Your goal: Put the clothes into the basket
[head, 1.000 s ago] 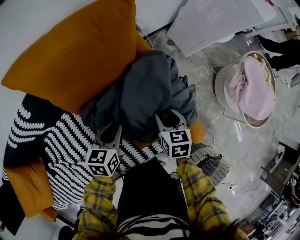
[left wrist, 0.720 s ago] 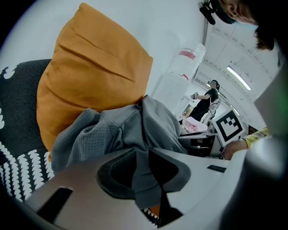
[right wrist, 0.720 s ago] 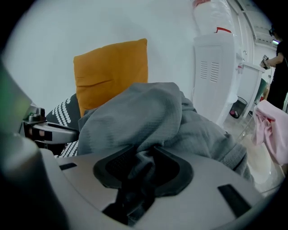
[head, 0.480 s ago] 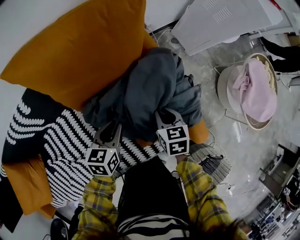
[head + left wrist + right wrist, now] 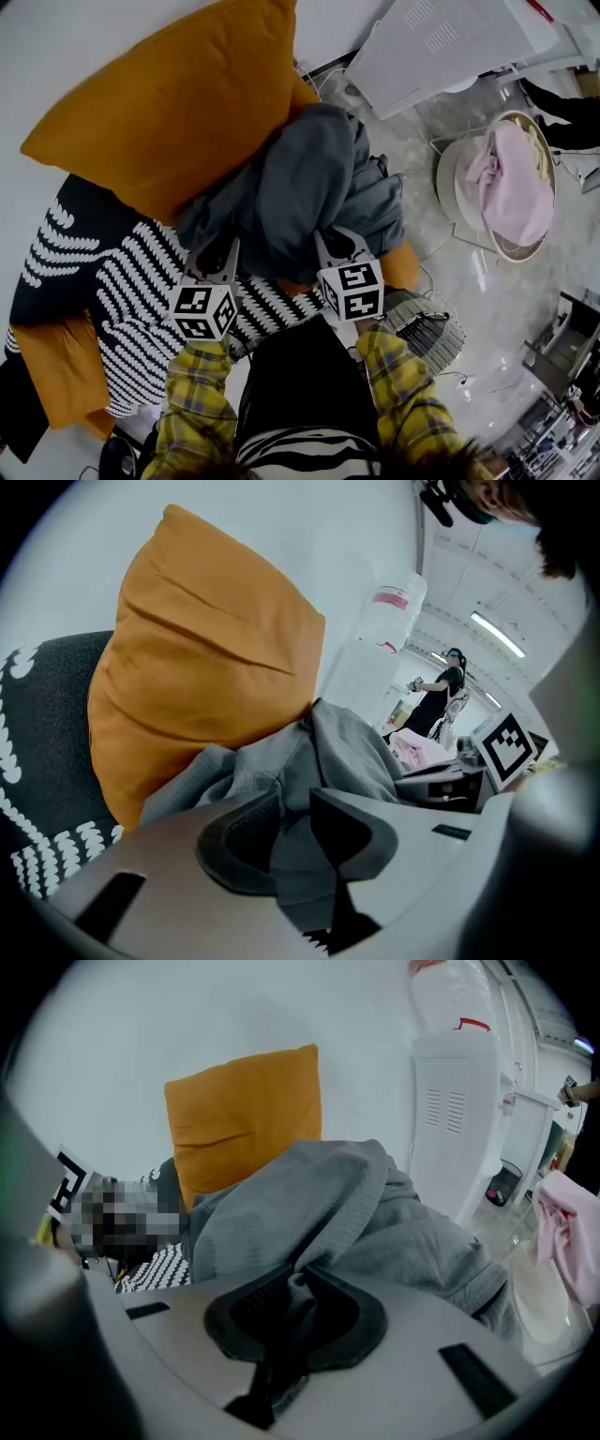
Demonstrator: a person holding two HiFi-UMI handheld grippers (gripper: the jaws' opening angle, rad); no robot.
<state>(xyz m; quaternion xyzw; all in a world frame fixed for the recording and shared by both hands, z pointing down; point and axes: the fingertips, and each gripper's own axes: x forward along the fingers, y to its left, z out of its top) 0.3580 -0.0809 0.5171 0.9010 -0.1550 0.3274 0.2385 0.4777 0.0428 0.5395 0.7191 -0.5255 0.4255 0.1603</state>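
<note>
The left hand-held gripper pinched the grey garment's near edge beside the orange cushion, the right hand-held gripper had just closed on another fold, and the basket stood well apart across open floor

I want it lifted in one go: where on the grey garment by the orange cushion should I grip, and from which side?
Its loose near edge, from the person's side, at two spread spots: the grey garment is heaped against the orange cushion, folds facing front. The left gripper pinches one fold; the right gripper, jaws just closing, another.
</note>
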